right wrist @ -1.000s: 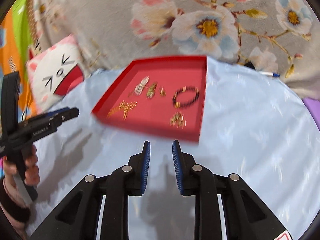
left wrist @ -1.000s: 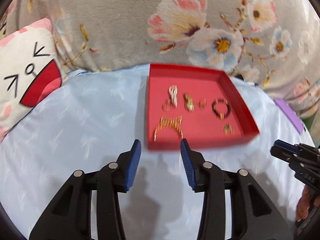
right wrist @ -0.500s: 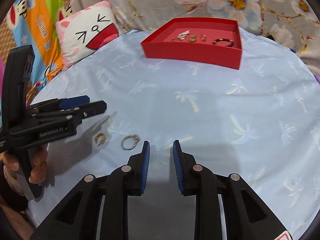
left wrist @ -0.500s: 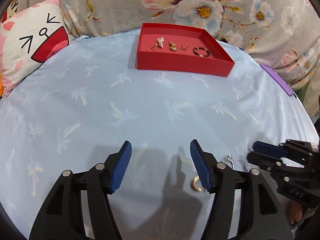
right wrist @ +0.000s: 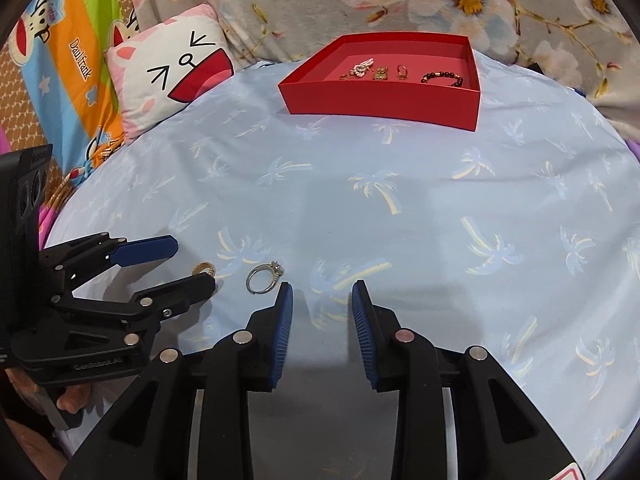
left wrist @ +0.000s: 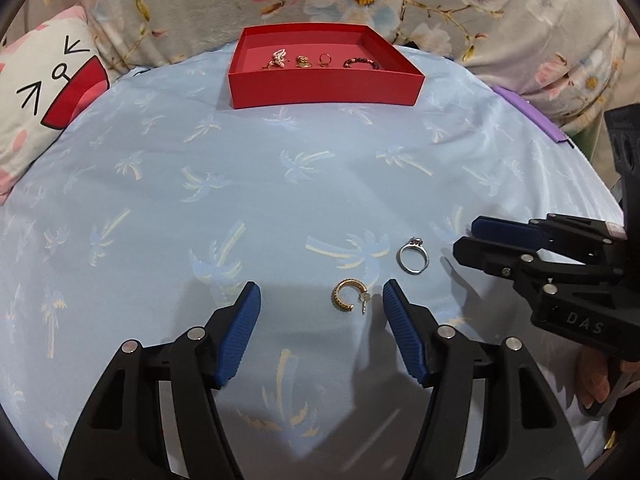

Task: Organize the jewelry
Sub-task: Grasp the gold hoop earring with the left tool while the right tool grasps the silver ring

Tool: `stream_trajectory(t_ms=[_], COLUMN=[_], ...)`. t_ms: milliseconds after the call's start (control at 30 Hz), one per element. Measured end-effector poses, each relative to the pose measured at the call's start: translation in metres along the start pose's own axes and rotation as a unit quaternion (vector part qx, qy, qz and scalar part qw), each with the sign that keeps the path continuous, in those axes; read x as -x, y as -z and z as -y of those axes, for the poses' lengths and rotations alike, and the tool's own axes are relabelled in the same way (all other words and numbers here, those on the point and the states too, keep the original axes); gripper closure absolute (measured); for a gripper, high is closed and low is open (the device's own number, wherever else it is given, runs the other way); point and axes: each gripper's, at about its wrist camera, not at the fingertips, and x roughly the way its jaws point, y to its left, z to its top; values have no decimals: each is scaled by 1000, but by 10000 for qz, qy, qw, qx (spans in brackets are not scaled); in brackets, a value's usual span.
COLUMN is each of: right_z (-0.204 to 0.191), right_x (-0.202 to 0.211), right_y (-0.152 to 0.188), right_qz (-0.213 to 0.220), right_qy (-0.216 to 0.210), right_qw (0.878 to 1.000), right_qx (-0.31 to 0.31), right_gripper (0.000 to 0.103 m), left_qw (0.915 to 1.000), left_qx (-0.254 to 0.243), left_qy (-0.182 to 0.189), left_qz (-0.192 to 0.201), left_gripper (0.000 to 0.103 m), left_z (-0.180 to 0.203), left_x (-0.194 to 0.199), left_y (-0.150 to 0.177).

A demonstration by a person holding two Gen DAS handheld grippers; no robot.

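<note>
The left hand-held gripper (left wrist: pixel 322 312) stood half open and empty around the gold earring (left wrist: pixel 348 295) — closing could pinch the soft bedsheet (left wrist: pixel 280 184) instead.

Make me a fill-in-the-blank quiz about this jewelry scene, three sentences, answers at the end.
1. The gold earring lies on the blue cloth between the fingers of the ____ gripper.
2. The silver ring lies outside the ____ tray.
3. The right gripper holds ____.

Missing words: left; red; nothing
</note>
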Motion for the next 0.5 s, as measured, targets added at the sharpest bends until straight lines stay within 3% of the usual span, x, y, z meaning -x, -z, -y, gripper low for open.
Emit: stream_trajectory(t_ms=[67, 233, 500], right_z=[-1, -5, -20], right_x=[0, -1, -9], right_y=[0, 0, -3], right_qz=[0, -8, -103], right_qy=[2, -10, -118], right_qw=[10000, 10000, 9995], right_qx=[26, 99, 276], right_gripper=[72, 72, 72], left_qw=[9999, 9998, 9996], left_qx=[-67, -190, 185], left_qy=[-141, 6, 171], left_qz=[15, 54, 123], left_gripper=[51, 85, 85], left_z=[2, 8, -8], left_x=[-2, 0, 0], left_y=[-1, -1, -5])
